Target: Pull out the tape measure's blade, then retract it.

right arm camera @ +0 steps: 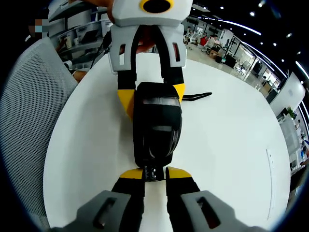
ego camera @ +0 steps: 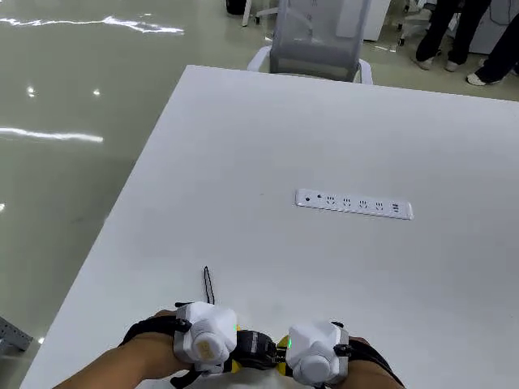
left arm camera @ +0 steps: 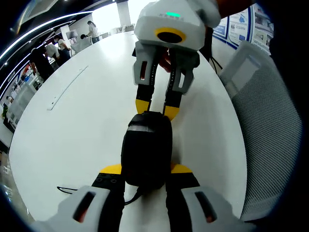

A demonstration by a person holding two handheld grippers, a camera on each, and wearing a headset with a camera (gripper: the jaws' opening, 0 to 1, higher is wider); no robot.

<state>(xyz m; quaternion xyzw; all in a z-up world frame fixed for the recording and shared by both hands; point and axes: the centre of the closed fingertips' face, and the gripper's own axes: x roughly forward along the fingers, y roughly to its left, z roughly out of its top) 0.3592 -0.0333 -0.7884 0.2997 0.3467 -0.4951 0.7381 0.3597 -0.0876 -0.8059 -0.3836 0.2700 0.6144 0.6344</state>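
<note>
Your left hand (ego camera: 144,350) and right hand (ego camera: 366,355) sit close together. The white left gripper (left arm camera: 146,169) and white right gripper (right arm camera: 154,173) face each other tip to tip, with the yellow-tipped fingers (left arm camera: 112,169) of both closed on the black tape measure (left arm camera: 146,145) between them.

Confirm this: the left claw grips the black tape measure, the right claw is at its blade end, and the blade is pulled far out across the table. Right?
No. The blade is not pulled out: the right gripper view shows its tip at the mouth of the tape measure. The left claw does grip it, with the right claw at the blade end.
</note>
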